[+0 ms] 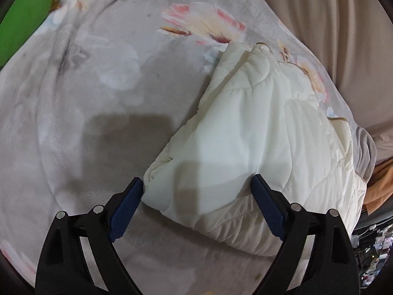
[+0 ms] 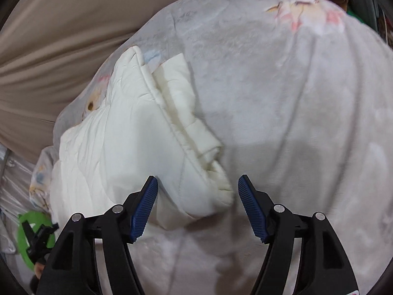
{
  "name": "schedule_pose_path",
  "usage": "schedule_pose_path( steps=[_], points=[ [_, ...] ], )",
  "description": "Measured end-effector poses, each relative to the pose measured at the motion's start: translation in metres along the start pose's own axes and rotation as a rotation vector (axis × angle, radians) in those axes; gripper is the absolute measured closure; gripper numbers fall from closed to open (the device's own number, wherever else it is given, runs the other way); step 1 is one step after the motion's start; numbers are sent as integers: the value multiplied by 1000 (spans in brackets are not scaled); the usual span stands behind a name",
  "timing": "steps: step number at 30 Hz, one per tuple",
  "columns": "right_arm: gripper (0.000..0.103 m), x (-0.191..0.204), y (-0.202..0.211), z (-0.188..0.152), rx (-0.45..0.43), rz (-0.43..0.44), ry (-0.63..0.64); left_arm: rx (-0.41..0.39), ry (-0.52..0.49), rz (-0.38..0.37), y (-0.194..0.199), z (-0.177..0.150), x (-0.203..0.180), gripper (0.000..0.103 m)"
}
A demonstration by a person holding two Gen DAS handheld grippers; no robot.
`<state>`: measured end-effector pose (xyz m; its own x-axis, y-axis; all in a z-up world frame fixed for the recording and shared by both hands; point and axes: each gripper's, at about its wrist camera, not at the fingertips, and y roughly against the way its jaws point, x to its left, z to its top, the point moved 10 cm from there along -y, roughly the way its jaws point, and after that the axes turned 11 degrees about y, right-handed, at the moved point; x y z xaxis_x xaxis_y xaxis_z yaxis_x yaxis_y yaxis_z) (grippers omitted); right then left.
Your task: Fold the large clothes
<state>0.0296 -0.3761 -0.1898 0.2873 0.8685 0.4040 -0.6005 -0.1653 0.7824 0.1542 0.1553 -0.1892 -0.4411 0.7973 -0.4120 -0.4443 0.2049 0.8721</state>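
Note:
A cream quilted jacket (image 1: 245, 142) lies folded into a thick bundle on a grey flower-print blanket (image 1: 98, 98). My left gripper (image 1: 196, 186) is open, its blue pads (image 1: 127, 204) on either side of the bundle's near corner, holding nothing. In the right wrist view the same jacket (image 2: 122, 135) lies left of centre with its folded layers stacked along its right edge. My right gripper (image 2: 197, 191) is open over the bundle's near corner, empty.
The blanket (image 2: 294, 98) covers the whole bed. A beige curtain (image 1: 331, 24) hangs past its far edge. Orange cloth (image 1: 383, 184) and clutter lie off the right side. A green surface (image 1: 27, 12) shows at the top left. The other gripper's green ring (image 2: 32, 236) shows low left.

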Motion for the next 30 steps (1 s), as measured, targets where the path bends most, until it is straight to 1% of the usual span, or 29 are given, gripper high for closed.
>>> schedule_pose_path(
  steps=[1,2,3,4,5,6,8,10,13,14,16,17,18,19,20,21,22,23,24,25,26,27,28,30],
  points=[
    [37,7,-6,3,5,10,9,7,6,2,-1,1,-1,24],
    [51,11,-8,6,9,-12,32,18,3,0,-1,2,-3,40],
    [72,16,-10,9,24,-32,65,29,-6,2,2,1,-3,56],
    [82,21,-9,12,35,-50,96,26,-12,8,6,1,-3,65],
    [87,24,-4,13,31,-47,105,25,-28,3,14,-1,-4,76],
    [91,25,2,14,24,-39,111,24,-37,-7,22,-2,-4,81],
    [94,27,18,11,19,-16,129,27,-64,-16,38,-10,-3,84],
    [95,27,37,-3,27,-15,158,50,-101,-11,53,-25,1,85],
    [95,16,62,-41,81,-34,183,102,-140,27,75,-58,21,86],
    [95,8,70,-59,111,-37,179,134,-144,40,83,-75,34,86],
    [94,-6,82,-92,166,-47,165,180,-153,76,92,-102,56,85],
    [91,-15,85,-110,202,-58,164,193,-158,100,96,-117,68,83],
    [86,-22,87,-124,233,-78,164,191,-157,114,99,-126,76,78],
    [83,-29,90,-134,249,-107,169,180,-150,128,102,-131,81,75],
    [74,-33,92,-137,254,-129,173,155,-132,143,108,-131,84,71],
    [73,-33,96,-135,246,-147,172,114,-104,127,114,-126,82,69],
    [73,-28,104,-124,207,-157,175,93,-76,102,122,-120,77,67],
    [71,-21,111,-110,163,-152,184,59,-55,53,134,-108,64,57],
    [65,-14,116,-95,115,-142,193,22,-53,27,143,-96,54,41],
    [51,-5,123,-75,52,-136,204,-31,-62,3,152,-79,38,35],
    [40,3,126,-56,-2,-128,215,-54,-74,-20,155,-69,26,27],
    [37,10,125,-39,-37,-115,224,-66,-93,-52,153,-57,10,22],
    [36,14,121,-27,-52,-106,224,-62,-97,-66,146,-50,-5,19],
    [34,17,101,-4,-62,-100,205,-51,-104,-90,121,-32,-27,17]
  ],
)
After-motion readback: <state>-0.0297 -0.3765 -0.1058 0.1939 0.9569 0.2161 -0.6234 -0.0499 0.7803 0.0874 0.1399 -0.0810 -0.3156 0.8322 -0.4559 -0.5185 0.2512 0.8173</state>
